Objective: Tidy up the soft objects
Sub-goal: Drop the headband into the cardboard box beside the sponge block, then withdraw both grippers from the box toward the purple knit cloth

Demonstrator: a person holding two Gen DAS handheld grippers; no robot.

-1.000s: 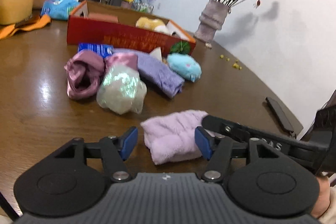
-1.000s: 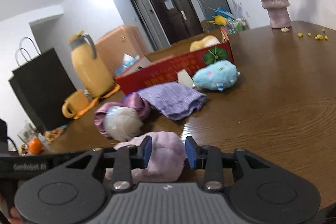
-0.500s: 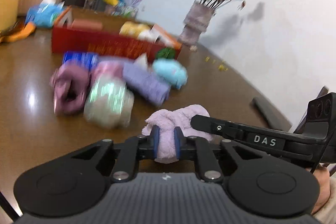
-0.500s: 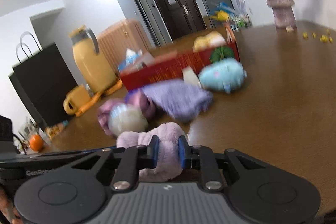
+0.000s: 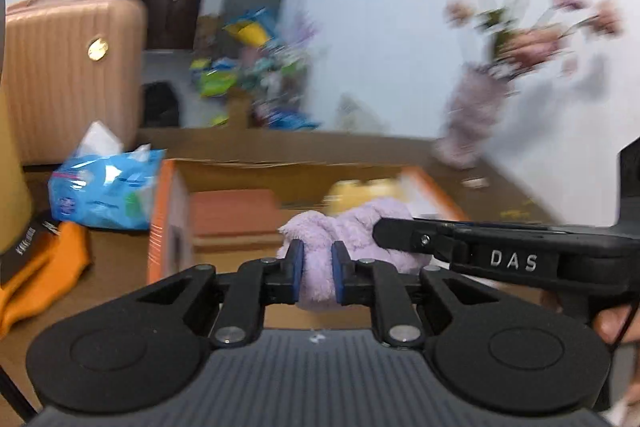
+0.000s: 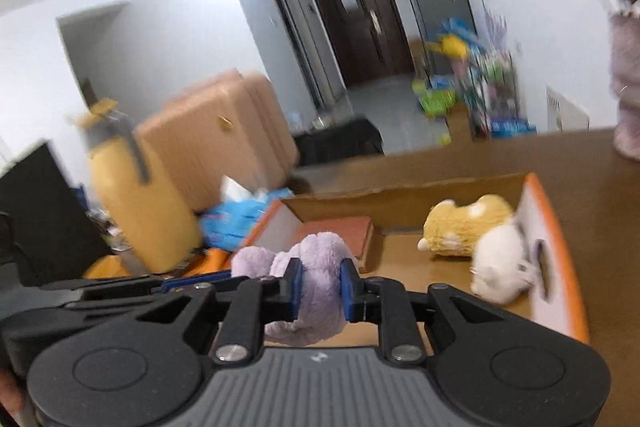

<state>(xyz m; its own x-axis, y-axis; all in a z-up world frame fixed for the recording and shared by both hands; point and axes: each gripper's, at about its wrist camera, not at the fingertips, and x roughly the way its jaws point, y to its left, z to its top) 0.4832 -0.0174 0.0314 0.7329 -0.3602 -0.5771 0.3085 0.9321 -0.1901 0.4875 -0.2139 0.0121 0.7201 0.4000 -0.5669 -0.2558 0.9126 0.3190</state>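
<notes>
Lilac plush cloth [image 5: 360, 227]: bunched, held up over the open cardboard box [image 6: 560, 227], pinched at one end by the left claw [image 5: 316, 273] and at the other by the right claw [image 6: 320, 289], both clamped tight on the fabric. Box contents: yellow plush toy [image 6: 460, 227], white plush toy [image 6: 500, 267], reddish flat item [image 6: 340, 231]. Beside box on table [image 6: 592, 163]: blue tissue pack [image 5: 100, 195], yellow jug [image 6: 140, 207]. Background blurred.

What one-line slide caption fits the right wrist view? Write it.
Both grippers clamp a fluffy lilac towel over the open orange-edged cardboard box.
</notes>
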